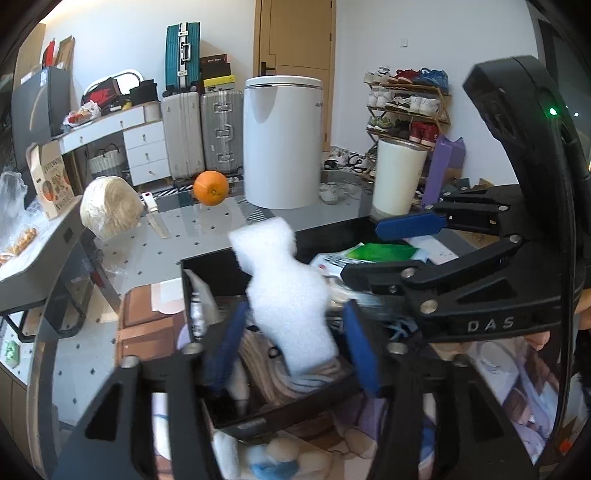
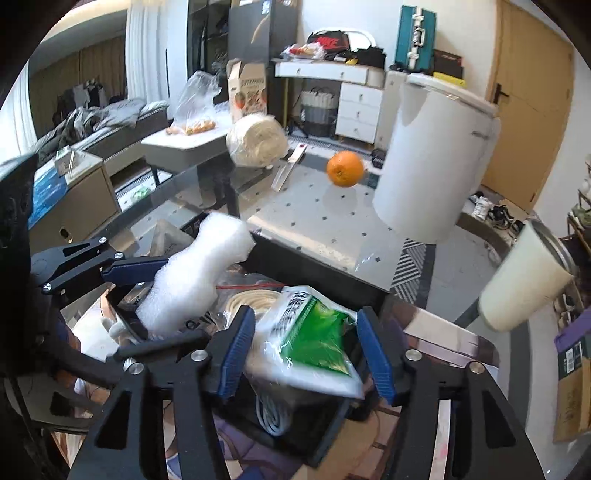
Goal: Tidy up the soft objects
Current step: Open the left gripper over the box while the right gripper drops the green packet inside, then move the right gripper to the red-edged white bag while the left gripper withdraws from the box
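Left gripper half-open, foam loose between; right gripper half-open around packet.

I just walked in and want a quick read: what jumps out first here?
A white foam piece stands up out of the black bin, between the open left gripper pads. A green-and-white packet sits between the open right gripper pads. Beyond, an orange rests on the glass table.

A lived-in home is showing itself around the wooden door: suitcases are standing just left of it, a shoe rack is filling its right, and an unmade bed is lying far off left.
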`<act>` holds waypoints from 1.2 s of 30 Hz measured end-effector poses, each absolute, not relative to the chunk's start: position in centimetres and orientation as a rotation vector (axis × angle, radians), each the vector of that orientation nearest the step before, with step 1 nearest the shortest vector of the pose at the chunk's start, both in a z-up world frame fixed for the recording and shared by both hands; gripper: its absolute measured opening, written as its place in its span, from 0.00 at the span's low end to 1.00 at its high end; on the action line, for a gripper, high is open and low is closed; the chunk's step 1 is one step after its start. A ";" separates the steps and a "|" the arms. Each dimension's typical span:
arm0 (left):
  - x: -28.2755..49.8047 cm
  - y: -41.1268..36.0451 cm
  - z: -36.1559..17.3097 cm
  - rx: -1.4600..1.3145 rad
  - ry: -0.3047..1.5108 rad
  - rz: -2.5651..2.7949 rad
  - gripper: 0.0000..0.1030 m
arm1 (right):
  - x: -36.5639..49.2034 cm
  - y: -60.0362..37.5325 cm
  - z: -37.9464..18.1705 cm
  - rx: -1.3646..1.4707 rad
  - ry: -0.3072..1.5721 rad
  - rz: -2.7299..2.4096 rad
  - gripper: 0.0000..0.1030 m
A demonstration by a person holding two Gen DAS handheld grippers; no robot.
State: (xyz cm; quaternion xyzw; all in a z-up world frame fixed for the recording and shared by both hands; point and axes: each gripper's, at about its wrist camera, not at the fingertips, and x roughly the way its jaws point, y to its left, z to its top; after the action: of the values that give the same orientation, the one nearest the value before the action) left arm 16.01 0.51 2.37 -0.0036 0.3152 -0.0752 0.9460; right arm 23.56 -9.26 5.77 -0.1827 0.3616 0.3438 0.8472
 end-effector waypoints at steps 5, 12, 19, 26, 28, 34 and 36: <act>14.3 -0.2 3.2 0.029 0.600 -0.120 0.90 | 21.9 -12.3 7.2 -0.298 0.718 0.681 0.85; 10.7 1.1 4.7 -0.026 0.514 -0.065 1.00 | 19.1 -16.0 7.7 -0.178 0.701 0.665 0.99; 7.7 1.8 4.7 -0.070 0.495 -0.051 1.00 | 16.5 -17.5 6.7 -0.125 0.732 0.679 0.99; 6.4 1.4 3.8 -0.068 0.505 -0.033 1.00 | 14.9 -17.0 6.2 -0.150 0.749 0.700 0.99; 6.1 1.4 3.4 -0.076 0.515 -0.027 1.00 | 14.6 -17.0 6.2 -0.150 0.745 0.710 0.99; 4.7 1.1 2.2 -0.079 0.541 -0.024 1.00 | 14.1 -17.2 5.8 -0.154 0.761 0.712 0.99; 4.3 1.1 1.9 -0.079 0.546 -0.020 1.00 | 13.9 -17.1 5.6 -0.157 0.764 0.719 0.99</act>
State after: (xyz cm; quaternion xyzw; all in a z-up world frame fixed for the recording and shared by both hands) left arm 4.30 1.08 1.94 -0.0388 0.2698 -0.0098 0.9621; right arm 13.87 -17.13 5.57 -0.0750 0.3645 0.3427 0.8626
